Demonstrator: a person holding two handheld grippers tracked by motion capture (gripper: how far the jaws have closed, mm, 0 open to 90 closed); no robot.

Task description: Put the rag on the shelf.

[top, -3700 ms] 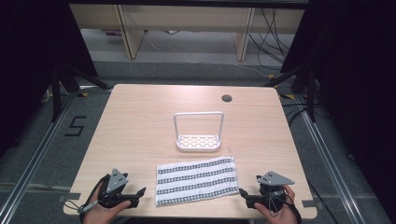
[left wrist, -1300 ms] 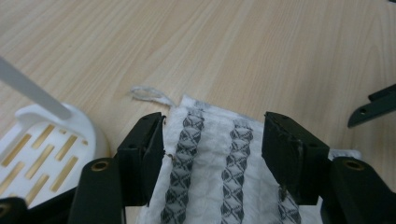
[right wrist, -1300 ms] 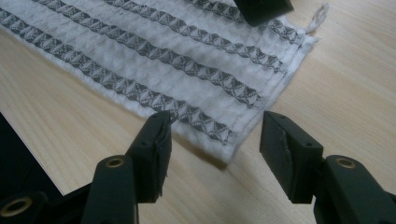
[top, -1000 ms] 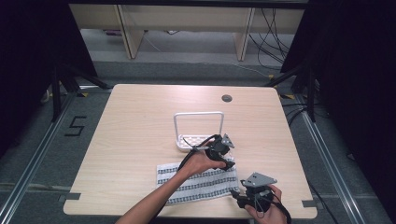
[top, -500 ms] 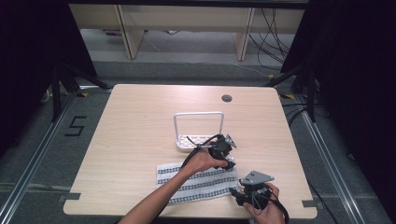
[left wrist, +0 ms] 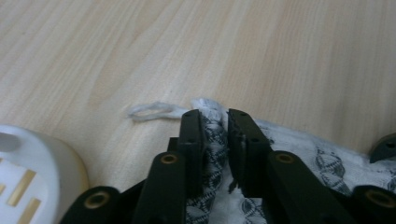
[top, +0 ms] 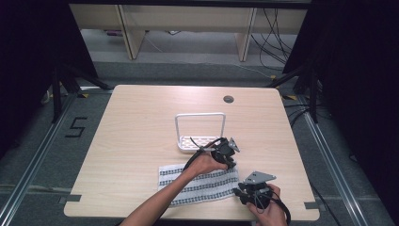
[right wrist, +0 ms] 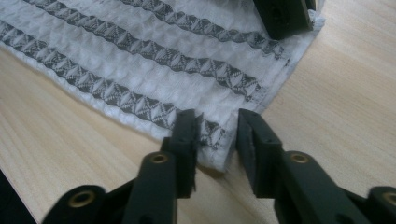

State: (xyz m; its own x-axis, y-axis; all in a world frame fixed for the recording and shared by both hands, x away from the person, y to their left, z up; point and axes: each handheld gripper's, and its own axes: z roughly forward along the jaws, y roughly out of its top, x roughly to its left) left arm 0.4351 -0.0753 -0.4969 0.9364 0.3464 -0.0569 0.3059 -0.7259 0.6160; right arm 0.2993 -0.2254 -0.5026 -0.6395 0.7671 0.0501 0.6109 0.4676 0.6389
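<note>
Since the start both hands have come in from the near corners of the table [top: 141, 122] to the right end of the striped cloth [top: 197, 186] — the left arm now reaches diagonally across it from the near edge, and the right hand has slid a little way left along that edge

Going left to right: the white rack [top: 200, 141] with its wire handle stands just beyond the cloth, about mid-table, and the cloth lies flat between the rack and the near edge. In the left gripper view a corner of the rack [left wrist: 32, 172] sits at the near left, close beside the cloth's far right corner, where a loose thread loop [left wrist: 152, 111] trails onto the wood

The left gripper [top: 225, 153] is down on that far right corner. Its jaws have just been closing, and in its own view [left wrist: 214, 122] they are pinched together on a bunched fold of the cloth [left wrist: 212, 135]

The right gripper [top: 251, 190] sits at the near right corner — its jaws have also just been closing. In its own view [right wrist: 214, 125] they stand one on each side of the corner of the cloth [right wrist: 140, 65], one pad against the fabric, the other with a sliver of gap, so not yet gripping
</note>
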